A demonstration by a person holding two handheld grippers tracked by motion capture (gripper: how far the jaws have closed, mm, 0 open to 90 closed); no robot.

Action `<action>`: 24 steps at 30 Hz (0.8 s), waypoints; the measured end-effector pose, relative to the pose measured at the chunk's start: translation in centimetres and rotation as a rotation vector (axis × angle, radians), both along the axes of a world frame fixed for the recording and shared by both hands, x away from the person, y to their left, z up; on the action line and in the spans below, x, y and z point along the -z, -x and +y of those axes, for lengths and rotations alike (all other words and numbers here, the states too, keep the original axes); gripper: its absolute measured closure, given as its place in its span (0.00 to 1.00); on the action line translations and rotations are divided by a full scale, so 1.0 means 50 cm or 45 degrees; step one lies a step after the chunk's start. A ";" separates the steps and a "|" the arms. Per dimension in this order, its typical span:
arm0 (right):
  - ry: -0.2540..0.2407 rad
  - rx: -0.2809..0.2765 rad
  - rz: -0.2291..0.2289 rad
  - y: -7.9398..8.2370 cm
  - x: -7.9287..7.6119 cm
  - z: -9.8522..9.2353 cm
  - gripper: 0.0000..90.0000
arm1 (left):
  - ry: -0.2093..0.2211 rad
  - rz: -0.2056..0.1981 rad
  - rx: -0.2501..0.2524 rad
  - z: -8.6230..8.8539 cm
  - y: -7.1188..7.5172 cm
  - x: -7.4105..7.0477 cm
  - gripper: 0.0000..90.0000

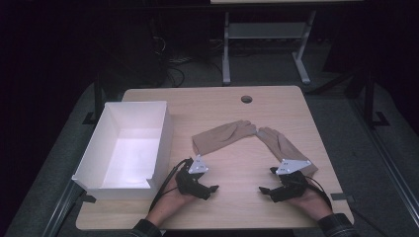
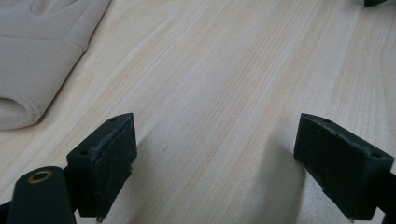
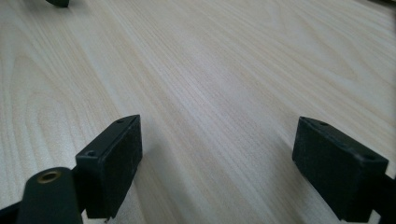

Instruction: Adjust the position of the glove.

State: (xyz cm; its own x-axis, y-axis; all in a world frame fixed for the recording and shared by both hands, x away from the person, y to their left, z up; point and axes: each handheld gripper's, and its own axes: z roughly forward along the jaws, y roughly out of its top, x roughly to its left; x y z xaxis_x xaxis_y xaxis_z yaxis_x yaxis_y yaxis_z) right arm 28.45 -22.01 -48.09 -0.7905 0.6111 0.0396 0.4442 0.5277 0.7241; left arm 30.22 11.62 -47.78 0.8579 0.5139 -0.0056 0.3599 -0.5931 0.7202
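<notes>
Lying just ahead of both wide-open grippers, left gripper [image 1: 211, 187] and right gripper [image 1: 267, 180], the gloves [image 1: 225, 134] look soft, light, floppy; pinch each cuff.

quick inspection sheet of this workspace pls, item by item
surface: light wooden table, round cable hole near the far edge
job's things: two beige gloves, left glove and right glove, lying flat with fingertips meeting
clutter: open white box at the table's left, looks empty
grippers: left gripper and right gripper both open, low over the near edge, holding nothing
cables: black cable trails from the left gripper; more cables on the floor behind
surroundings: dark room, grey-legged table frame beyond
</notes>
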 end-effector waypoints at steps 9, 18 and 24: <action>-0.026 -0.002 0.058 -0.006 -0.014 -0.013 0.44 | -0.002 0.002 -0.010 0.000 0.002 0.000 0.14; -0.051 0.027 0.075 -0.020 -0.050 -0.040 0.84 | -0.005 -0.008 0.001 0.001 0.002 0.000 0.14; -0.034 0.062 0.078 -0.032 -0.064 -0.058 1.00 | -0.010 -0.014 0.013 0.001 0.001 -0.001 0.14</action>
State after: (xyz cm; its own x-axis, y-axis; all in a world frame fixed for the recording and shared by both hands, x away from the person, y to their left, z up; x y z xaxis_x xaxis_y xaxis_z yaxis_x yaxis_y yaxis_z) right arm 30.05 -24.91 -44.91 -0.7557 0.6467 0.1037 0.5125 0.4853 0.7084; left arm 30.18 11.69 -47.75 0.8631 0.5050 0.0075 0.3461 -0.6022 0.7194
